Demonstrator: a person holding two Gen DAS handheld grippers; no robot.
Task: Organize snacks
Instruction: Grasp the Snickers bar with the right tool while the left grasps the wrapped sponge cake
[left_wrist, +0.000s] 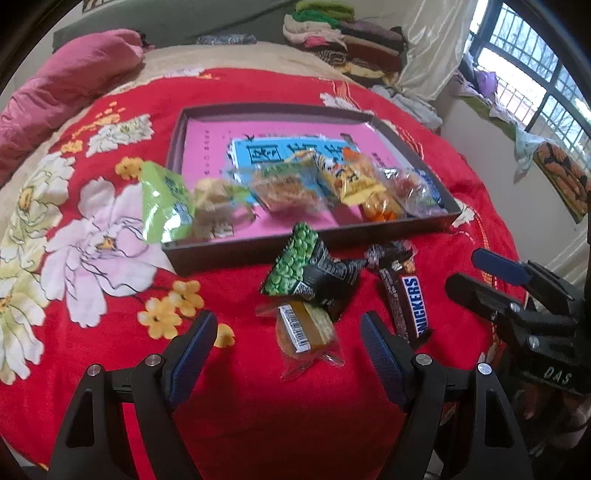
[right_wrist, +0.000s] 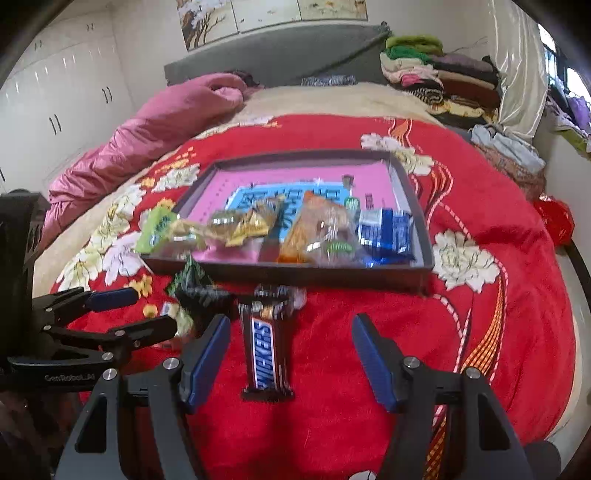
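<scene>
A shallow dark cardboard tray (left_wrist: 417, 227) with a pink and blue printed floor sits on the red flowered blanket (left_wrist: 122, 280) of the bed, holding a loose row of wrapped snacks along its near side, among them a blue foil packet (right_wrist: 388, 230). A lime-green packet (left_wrist: 162, 199) hangs over its left rim. Three snacks lie outside, just in front: one green-and-black pea packet (left_wrist: 310, 269), one clear-wrapped yellow cake (left_wrist: 306, 332), one brown Snickers bar (right_wrist: 267, 354). Left tool (left_wrist: 288, 334) gapes apart around the cake; right tool (right_wrist: 290, 345) spread wide over the Snickers, neither gripping.
</scene>
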